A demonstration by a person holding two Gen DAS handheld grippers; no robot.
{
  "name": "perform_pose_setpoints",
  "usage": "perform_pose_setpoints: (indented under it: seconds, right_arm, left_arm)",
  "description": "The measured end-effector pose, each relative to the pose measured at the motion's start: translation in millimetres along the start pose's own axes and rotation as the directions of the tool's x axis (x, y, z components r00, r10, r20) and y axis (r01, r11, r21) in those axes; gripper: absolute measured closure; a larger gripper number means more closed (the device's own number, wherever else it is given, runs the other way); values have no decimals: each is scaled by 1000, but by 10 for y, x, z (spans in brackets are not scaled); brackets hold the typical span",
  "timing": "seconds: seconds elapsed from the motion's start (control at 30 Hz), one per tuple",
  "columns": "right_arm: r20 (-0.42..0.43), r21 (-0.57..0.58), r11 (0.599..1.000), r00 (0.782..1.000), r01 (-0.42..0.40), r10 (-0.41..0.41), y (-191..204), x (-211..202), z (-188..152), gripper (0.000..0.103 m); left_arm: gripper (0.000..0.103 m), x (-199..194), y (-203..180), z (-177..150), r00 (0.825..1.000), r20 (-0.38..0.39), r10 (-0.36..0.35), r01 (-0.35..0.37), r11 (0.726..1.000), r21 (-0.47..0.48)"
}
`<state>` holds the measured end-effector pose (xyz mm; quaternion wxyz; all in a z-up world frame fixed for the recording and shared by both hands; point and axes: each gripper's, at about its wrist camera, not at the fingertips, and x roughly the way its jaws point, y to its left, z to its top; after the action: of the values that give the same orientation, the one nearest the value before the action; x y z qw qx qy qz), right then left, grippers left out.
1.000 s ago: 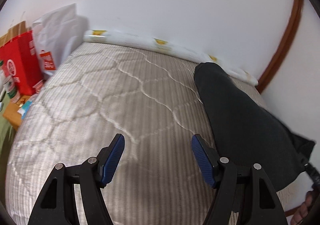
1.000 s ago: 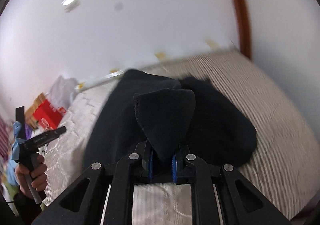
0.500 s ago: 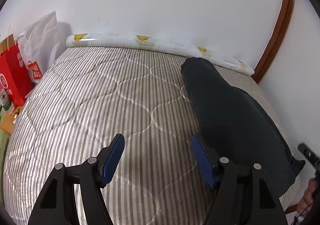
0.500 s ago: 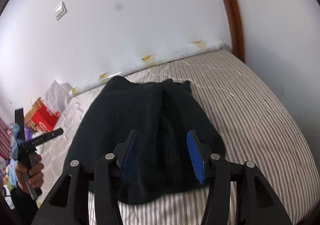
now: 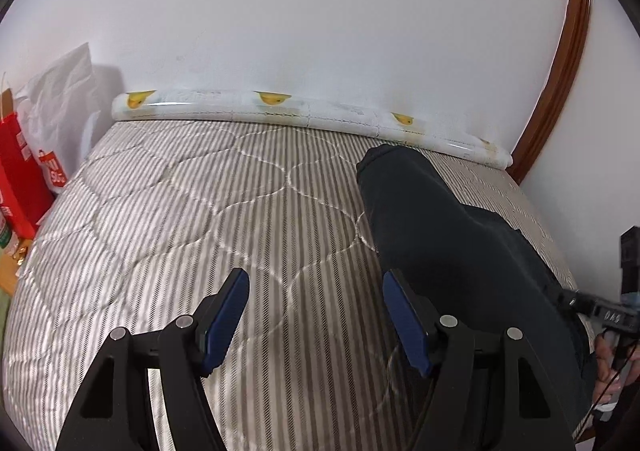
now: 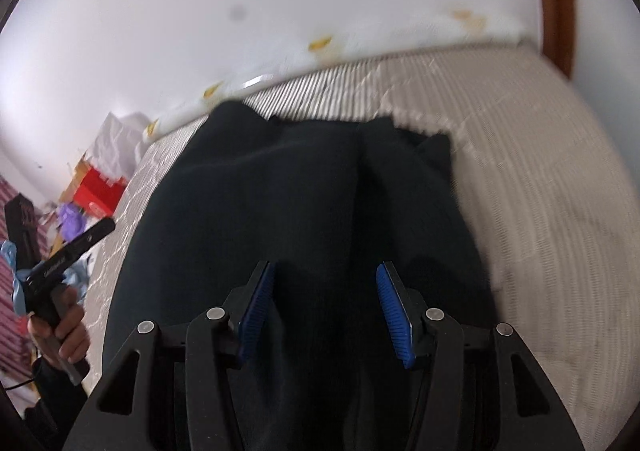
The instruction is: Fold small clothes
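With both the left tongs (image 5: 316,315) and right tongs (image 6: 322,315) apart and empty, pinch the dark garment (image 6: 304,211) by its near edge on the bed (image 5: 180,211) before folding.

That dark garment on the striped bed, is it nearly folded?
Partly. The dark knitted garment lies doubled lengthwise on the striped quilted mattress. Neither the left gripper nor the right gripper holds anything; both are open. Further folds probably remain.

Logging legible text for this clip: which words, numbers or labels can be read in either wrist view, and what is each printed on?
"DAS": on the right gripper's body, left wrist view; reading uncertain.
White print on the red bags: too distorted to read.
Red label on the white plastic bag: unreadable.
Lettering on the left gripper's body, right wrist view: blurred.
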<state>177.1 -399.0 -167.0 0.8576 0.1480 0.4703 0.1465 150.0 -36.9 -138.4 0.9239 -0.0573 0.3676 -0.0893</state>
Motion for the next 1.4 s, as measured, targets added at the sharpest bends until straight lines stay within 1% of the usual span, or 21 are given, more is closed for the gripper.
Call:
perform_pose_setpoints:
  seconds: [0.07,0.13,0.17,0.2,0.23,0.27,0.37,0.43,0.53,0.57,0.63,0.67,0.7,0.8,0.87,0.93,1.03,1.07,1.17,1.3,1.4]
  right_arm:
    - [-26,7,1000,999,-18,18,-4,112,-24,50]
    - [-41,9,1000,999,-18,19,-2,202,-34,51]
    - [-41,12,1000,999,-19,19,-3,219,-36,55]
    - [-31,11,999,999,-31,31,0,211,-42,63]
    - [-27,3,999,998,-49,50,14,198,-45,79]
    - [-25,-13,998,998,-60,60,42,176,-57,85]
    - [21,-79,996,999,-36,37,145,42,-62,89]
    - [71,-119,993,997,-6,14,208,-149,-12,90]
    - [158,-157,987,987,-9,34,249,-591,103,90]
    - [177,-173,985,984,14,17,262,-688,125,90]
    - [211,-217,971,976,103,-56,280,-827,160,90]
    - [212,-226,965,974,133,-85,247,-846,165,90]
    - [193,-220,964,975,150,-108,179,-808,165,90]
    - [123,-209,961,980,179,-156,-33,-481,106,90]
    - [89,-198,962,981,189,-175,-168,-277,31,89]
    - [77,-167,970,983,178,-168,-237,-241,10,85]
    - [106,-132,970,976,204,-191,-247,-427,-40,83]
    - [130,-124,968,970,220,-204,-244,-536,-77,80]
    - [169,-100,968,962,232,-213,-225,-807,-221,79]
    - [188,-56,977,963,205,-191,-225,-1109,-514,78]
    - [172,-38,989,976,141,-133,-209,-1160,-754,78]
  left_arm:
    - [35,74,-31,11,1000,-5,-4,4,1000,7]
    - [36,132,-62,9,1000,-10,-7,7,1000,12]
    - [36,157,-75,6,1000,-14,-6,6,1000,14]
    - [35,178,-93,-1,1000,-18,-6,6,1000,15]
    - [35,194,-108,-9,1000,-20,-8,8,1000,18]
    - [36,206,-130,-19,1000,-22,-8,8,1000,22]
    - [35,220,-186,-39,1000,-26,-3,4,999,36]
    - [35,206,-211,-49,1000,-25,-3,4,999,40]
    - [36,160,-236,-59,1000,-20,-1,2,999,54]
    - [35,145,-241,-64,1000,-17,4,-3,998,61]
    - [35,118,-244,-74,1000,-12,4,-4,998,65]
    - [35,112,-241,-78,1000,-11,1,-1,998,62]
    - [35,105,-235,-84,1000,-11,-3,3,998,56]
    - [35,112,-236,-105,1000,-17,-22,22,999,38]
    - [35,115,-262,-126,999,-22,-27,28,999,40]
    - [35,102,-304,-149,999,-25,-27,29,998,54]
    - [35,52,-363,-175,999,-25,-32,33,997,71]
    - [35,34,-377,-183,999,-24,-35,36,997,74]
    - [35,-53,-445,-217,999,-17,-46,47,995,82]
    - [35,-215,-553,-286,998,-2,-64,64,994,93]
    - [35,-342,-620,-368,998,9,-69,68,992,103]
